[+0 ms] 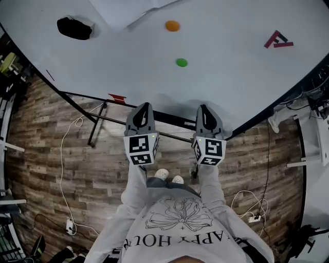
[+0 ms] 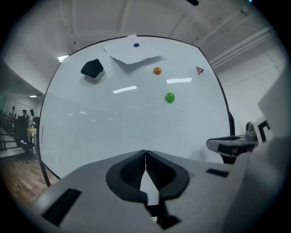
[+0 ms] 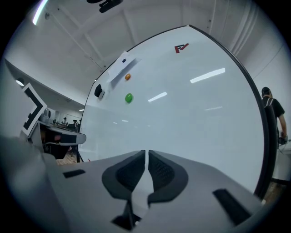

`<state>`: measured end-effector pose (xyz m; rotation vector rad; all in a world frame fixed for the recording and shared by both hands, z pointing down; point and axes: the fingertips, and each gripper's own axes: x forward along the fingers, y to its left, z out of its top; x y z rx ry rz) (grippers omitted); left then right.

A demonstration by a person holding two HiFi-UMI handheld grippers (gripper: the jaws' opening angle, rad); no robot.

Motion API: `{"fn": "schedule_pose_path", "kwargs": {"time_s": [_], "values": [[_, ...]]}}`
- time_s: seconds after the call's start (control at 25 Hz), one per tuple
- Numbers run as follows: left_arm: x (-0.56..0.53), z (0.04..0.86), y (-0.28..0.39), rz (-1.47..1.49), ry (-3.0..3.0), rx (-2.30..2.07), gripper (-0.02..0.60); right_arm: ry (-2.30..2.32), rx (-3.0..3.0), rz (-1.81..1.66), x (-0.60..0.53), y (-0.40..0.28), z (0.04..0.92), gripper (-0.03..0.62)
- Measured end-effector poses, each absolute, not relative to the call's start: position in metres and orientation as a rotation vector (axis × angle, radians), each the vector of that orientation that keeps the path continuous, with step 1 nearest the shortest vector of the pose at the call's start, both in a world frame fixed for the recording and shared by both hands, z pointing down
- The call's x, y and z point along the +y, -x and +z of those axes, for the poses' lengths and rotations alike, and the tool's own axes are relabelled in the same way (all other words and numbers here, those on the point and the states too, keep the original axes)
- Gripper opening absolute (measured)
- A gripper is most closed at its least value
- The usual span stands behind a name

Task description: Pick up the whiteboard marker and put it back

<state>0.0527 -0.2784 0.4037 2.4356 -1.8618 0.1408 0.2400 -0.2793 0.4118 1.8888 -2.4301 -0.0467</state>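
A large whiteboard point(image 1: 231, 82) stands in front of me. At its lower edge, left of my grippers, lies a small red object point(image 1: 116, 97) that may be the marker; it is too small to tell. My left gripper point(image 1: 143, 106) point(image 2: 145, 153) is held level before the board, shut, with its tips touching and nothing between them. My right gripper point(image 1: 202, 108) point(image 3: 147, 153) hangs beside it, its pads a thin slit apart and nothing between them. Neither gripper holds anything.
On the board are a black eraser point(image 1: 74, 28), an orange magnet point(image 1: 172, 25), a green magnet point(image 1: 181, 62), a sheet of paper point(image 1: 128, 10) and a red logo point(image 1: 278, 40). The board's stand legs point(image 1: 95, 128) and cables point(image 1: 64, 154) are on the wooden floor.
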Motion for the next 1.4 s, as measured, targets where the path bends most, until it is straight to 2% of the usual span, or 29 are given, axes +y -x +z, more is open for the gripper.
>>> {"fn": "schedule_pose_path", "kwargs": {"time_s": [1.4], "values": [[-0.276, 0.390, -0.058, 0.131, -2.474, -1.860, 0.006, -1.932, -2.433, -0.062, -0.279, -0.246, 0.398, 0.012]]}}
